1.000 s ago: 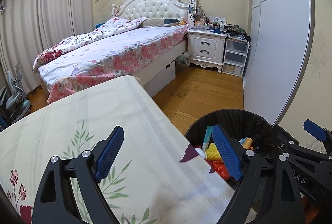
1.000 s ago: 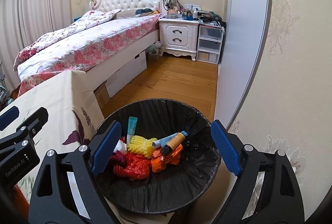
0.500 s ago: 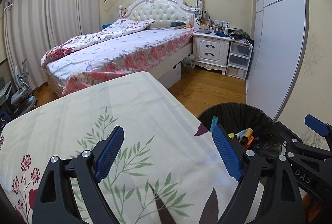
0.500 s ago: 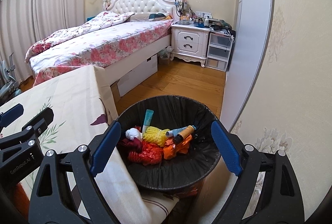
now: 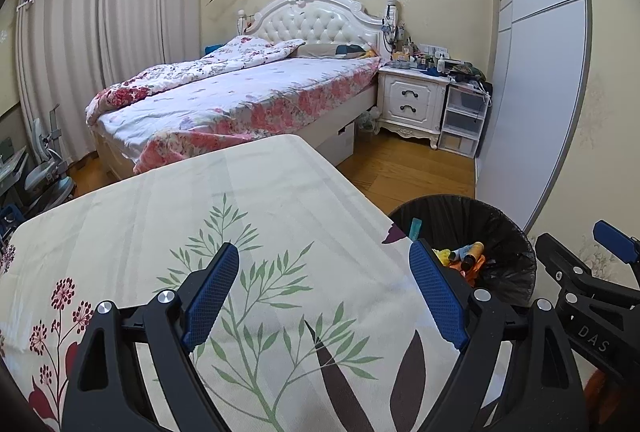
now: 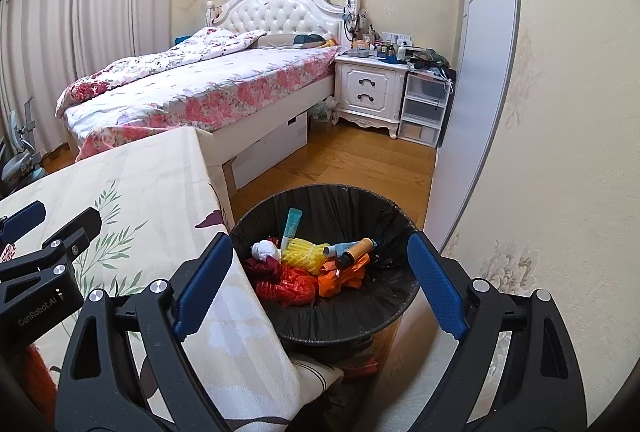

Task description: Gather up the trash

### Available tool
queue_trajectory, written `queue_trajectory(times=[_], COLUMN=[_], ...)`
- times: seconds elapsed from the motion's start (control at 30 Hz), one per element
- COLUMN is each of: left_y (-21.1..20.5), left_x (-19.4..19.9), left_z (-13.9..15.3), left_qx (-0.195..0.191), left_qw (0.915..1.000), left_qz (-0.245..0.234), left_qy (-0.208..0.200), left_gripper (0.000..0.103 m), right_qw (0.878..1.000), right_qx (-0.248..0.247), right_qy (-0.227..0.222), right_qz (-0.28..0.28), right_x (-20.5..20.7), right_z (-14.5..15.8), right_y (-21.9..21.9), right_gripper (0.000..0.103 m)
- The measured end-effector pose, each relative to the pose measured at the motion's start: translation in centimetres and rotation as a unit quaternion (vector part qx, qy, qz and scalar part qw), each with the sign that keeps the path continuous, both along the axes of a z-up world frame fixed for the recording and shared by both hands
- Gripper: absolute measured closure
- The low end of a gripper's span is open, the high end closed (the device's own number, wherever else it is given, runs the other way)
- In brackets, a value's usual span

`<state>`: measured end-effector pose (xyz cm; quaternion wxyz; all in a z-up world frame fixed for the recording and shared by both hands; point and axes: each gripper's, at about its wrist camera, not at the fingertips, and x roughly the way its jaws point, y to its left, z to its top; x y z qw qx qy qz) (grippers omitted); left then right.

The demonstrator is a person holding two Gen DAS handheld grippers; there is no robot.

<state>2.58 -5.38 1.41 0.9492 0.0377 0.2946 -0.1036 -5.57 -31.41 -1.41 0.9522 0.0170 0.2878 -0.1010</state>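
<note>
1. Big floral bed (image 6: 192,91) across the room, white nightstand (image 6: 368,91) beside it, wood floor between. Nothing trash-like spotted over there, though too far and too warped by the lens to swear to it.
2. Table under a leaf-print tablecloth (image 5: 224,232) right up front. Looks bare of litter in both views; near edge hidden behind the tools, so can't rule out a stray bit down there.
3. Black-lined trash bin (image 6: 400,296) tucked just beside the table corner, close to the wall. Collected stuff sits inside: red wrapper (image 6: 288,284), yellow foam net (image 6: 304,252), orange bag (image 6: 340,278), white wad (image 6: 266,251), teal tube (image 6: 291,228), small bottle (image 6: 356,250).
4. Right gripper (image 6: 320,282) hanging over the bin, jaws wide apart, nothing between them.
5. Left gripper (image 5: 324,296) over the cloth, jaws also wide apart and empty.
6. Risks from here: dropping the right tool lower could clip the bin rim and tip the thing, since it's light and wedged between table and wall. Loose cloth corner draping right beside the rim could snag on a finger and drag across. Liner could slip in too if bumped.
</note>
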Motion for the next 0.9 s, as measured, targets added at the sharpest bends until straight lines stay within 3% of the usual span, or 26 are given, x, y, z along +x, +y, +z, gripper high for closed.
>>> queue_trajectory(times=[0.9], left_y=[0.11], left_x=[-0.04], left_z=[-0.04], left_qx=[0.000], left_qw=[1.0000], left_qz=[0.000], left_qy=[0.000], left_gripper=[0.019], right_qw=[1.000], right_qx=[-0.001], right_qy=[-0.003], right_qz=[-0.003], right_x=[-0.49], right_z=[0.11], right_y=[-0.68], right_gripper=[0.016])
